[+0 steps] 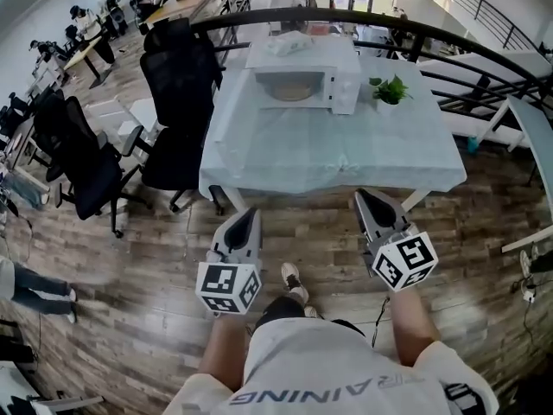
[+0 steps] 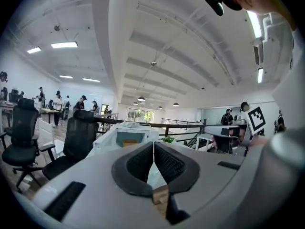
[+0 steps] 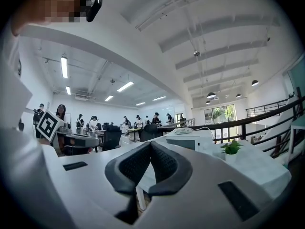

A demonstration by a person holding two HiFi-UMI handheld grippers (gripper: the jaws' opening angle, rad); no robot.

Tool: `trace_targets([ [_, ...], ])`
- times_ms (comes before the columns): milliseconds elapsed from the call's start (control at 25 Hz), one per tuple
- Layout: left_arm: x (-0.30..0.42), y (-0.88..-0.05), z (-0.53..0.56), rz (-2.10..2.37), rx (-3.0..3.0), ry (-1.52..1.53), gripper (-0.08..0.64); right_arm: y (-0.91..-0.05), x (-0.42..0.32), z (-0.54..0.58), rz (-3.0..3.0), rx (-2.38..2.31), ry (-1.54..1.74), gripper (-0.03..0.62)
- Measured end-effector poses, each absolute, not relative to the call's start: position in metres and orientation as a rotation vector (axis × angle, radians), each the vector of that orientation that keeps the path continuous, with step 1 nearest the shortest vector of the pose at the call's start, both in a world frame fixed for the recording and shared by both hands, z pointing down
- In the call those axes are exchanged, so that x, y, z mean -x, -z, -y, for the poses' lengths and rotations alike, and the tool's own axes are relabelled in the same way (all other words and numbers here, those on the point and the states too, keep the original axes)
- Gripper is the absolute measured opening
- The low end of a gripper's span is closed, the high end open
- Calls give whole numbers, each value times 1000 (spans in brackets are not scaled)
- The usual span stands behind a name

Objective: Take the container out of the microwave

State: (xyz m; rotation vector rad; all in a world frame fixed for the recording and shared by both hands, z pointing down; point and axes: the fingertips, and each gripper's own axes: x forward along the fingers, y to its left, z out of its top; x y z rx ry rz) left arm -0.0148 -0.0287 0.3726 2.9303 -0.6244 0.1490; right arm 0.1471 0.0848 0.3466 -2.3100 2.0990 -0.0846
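Observation:
A white microwave stands at the far edge of the cloth-covered table, its door swung open to the right. Inside lies a tan round container. My left gripper and right gripper hover side by side over the wooden floor, short of the table's near edge, both shut and holding nothing. The left gripper view shows its jaws pressed together, with the microwave and the tan container far ahead. In the right gripper view its jaws are shut, and the microwave sits beyond them.
A small potted plant stands right of the microwave on the table. Black office chairs crowd the table's left side. A dark curved railing runs behind the table. A crumpled white object lies on the microwave's top.

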Motion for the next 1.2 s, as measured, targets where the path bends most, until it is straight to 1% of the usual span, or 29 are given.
trace_targets([
  [320,-61,-377,70,539,-2947,-129,35,-354,-208,-45,-2107,2377,107,21],
  [600,-112,-391,135,553,-2904,-150,35,-366,-256,31,-2183,2369,165,21],
  [920,-151,-411,216,611,-2844,-148,35,-387,-295,123,-2292,2343,210,21],
  [1200,-168,-411,249,670,-2836,-154,35,-399,-328,173,-2348,2301,237,21],
])
